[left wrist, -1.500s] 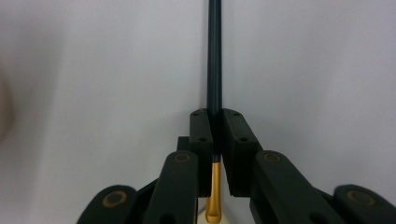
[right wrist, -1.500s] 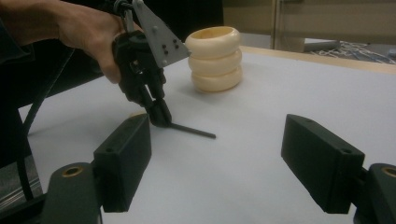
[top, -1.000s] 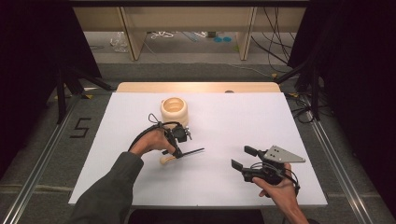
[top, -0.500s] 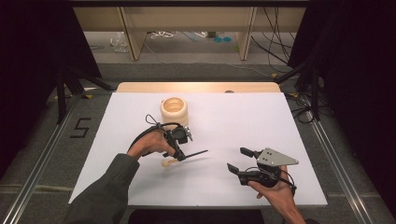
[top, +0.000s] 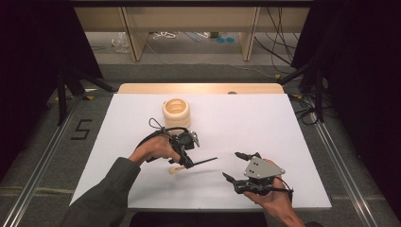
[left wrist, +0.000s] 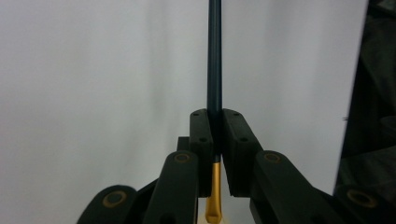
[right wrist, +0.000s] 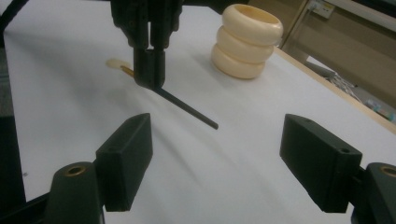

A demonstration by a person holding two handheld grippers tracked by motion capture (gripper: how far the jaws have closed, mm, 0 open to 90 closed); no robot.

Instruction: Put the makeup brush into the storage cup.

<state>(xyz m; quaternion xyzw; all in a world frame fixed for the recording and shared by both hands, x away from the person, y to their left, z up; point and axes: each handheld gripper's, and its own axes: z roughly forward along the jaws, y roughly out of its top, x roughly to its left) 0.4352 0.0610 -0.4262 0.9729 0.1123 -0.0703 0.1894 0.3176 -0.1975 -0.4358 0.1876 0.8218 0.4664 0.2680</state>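
- Spoon [top: 191,164]: a slim utensil with a dark handle, a gold neck and a cream bowl [top: 175,169], lying nearly level just above the white table [top: 283,142], near the front-centre of the sheet. The bowl end points toward 8 o'clock, the handle tip toward 3 o'clock.
- Left gripper [top: 185,160]: its jaws are clamped on the spoon's handle just ahead of the gold neck, as the left gripper view [left wrist: 215,135] shows. Gripping near the bowl leaves the long handle free, probably so that the other tool can take it.
- Right gripper [top: 236,166]: it stands at 4 o'clock from the spoon, apart from it, with its jaws spread wide and nothing between them. In the right gripper view [right wrist: 215,161] the handle tip points into that gap, which suggests a hand-over is being lined up.
- Holder [top: 176,112]: a cream ribbed cup, upright and mouth open, at 12 o'clock from the spoon, well apart; it seems the likely destination.
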